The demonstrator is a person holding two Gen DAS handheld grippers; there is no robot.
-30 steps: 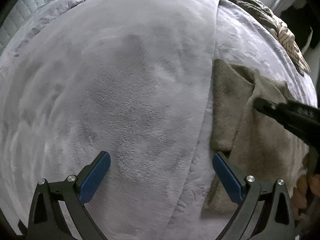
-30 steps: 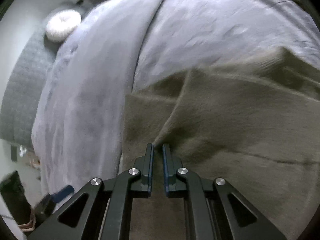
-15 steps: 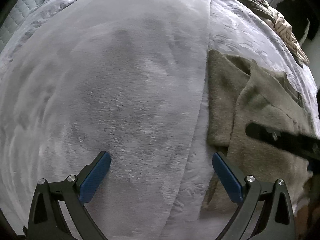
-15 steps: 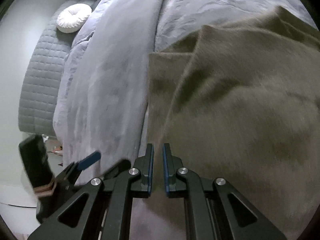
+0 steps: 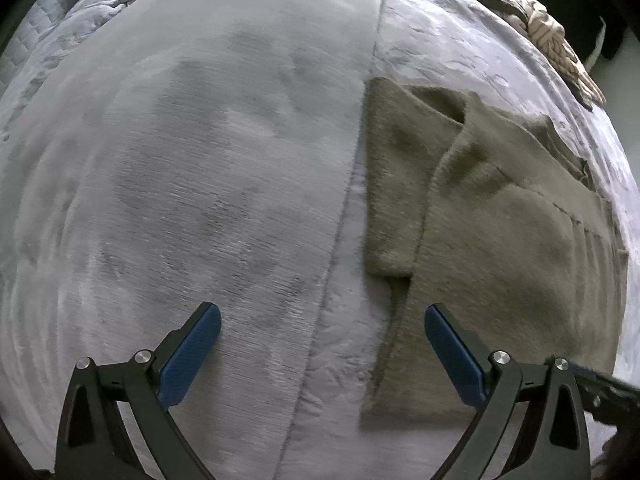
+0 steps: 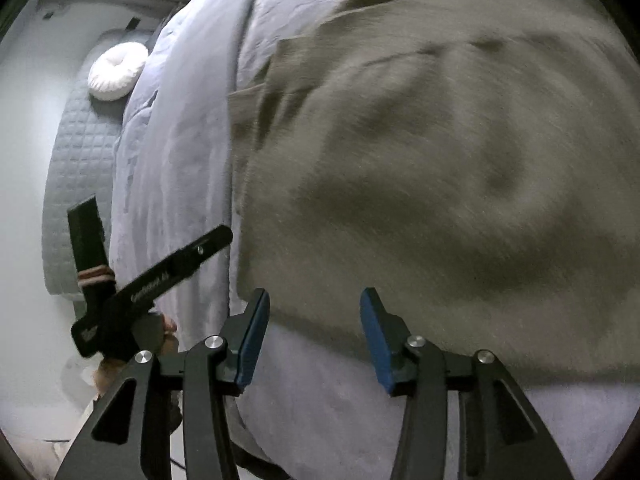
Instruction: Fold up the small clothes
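Now both tongs, left (image 5: 322, 350) and right (image 6: 314, 336), are held open and empty. Soft, floppy brown cloth (image 6: 440, 160) is best pinched at its near edge.

Left tool (image 5: 322, 340) and right tool (image 6: 314, 334), black frames, blue ribbed pads, silver screws

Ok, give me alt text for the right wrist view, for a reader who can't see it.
An open right claw hovers at the near edge of an olive garment lying on a grey blanket. The left claw shows at the left, with a white round cushion beyond.
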